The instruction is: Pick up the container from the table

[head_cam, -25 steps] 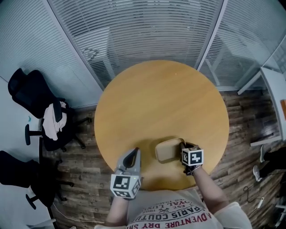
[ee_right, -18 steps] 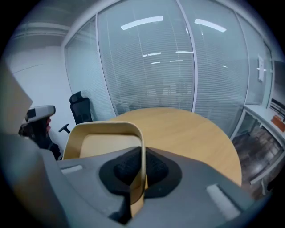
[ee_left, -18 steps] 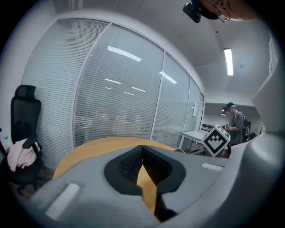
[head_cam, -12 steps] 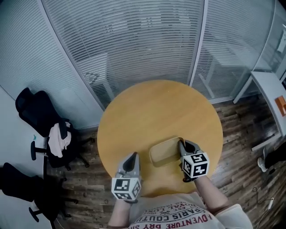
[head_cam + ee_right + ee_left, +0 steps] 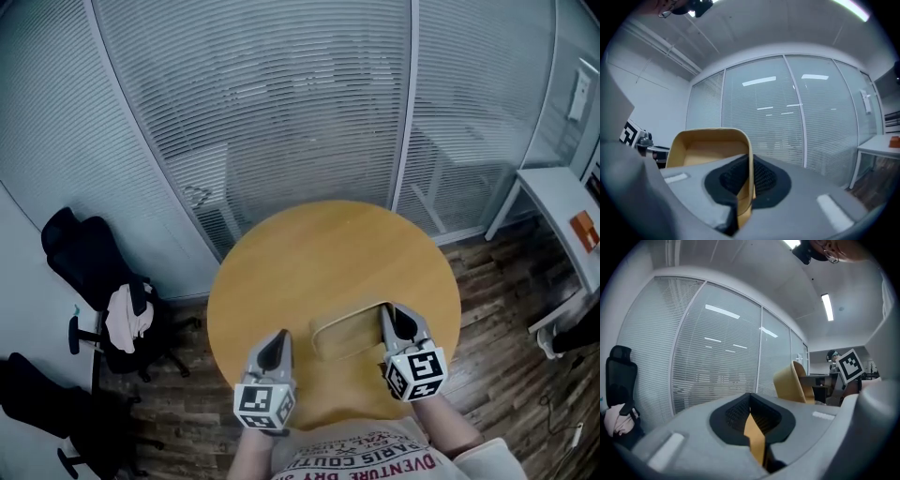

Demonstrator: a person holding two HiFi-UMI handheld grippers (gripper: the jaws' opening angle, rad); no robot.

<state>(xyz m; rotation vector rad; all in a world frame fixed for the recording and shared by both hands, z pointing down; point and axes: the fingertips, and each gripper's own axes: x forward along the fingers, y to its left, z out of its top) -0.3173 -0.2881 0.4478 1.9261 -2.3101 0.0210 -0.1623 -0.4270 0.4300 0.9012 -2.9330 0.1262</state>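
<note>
A tan, shallow rectangular container [image 5: 345, 336] hangs above the near part of the round wooden table [image 5: 328, 248]. My right gripper [image 5: 386, 315] is shut on its right wall. In the right gripper view the container [image 5: 708, 146] stands on edge with its open side facing the camera, and the right gripper [image 5: 749, 163] pinches its thin wall. My left gripper [image 5: 279, 339] is to the container's left, apart from it, shut with nothing in it. The left gripper view shows that gripper [image 5: 750, 400] closed, with the container [image 5: 791, 380] off to the right.
Glass walls with blinds [image 5: 281, 103] curve round behind the table. Two black office chairs [image 5: 84, 258] stand at the left, one draped with a white cloth [image 5: 122, 314]. A white desk [image 5: 562, 216] is at the right. The floor is dark wood planks [image 5: 487, 281].
The right gripper has risen with the container, lifting it off the table. The left gripper has risen a little too. Both now point more level.
</note>
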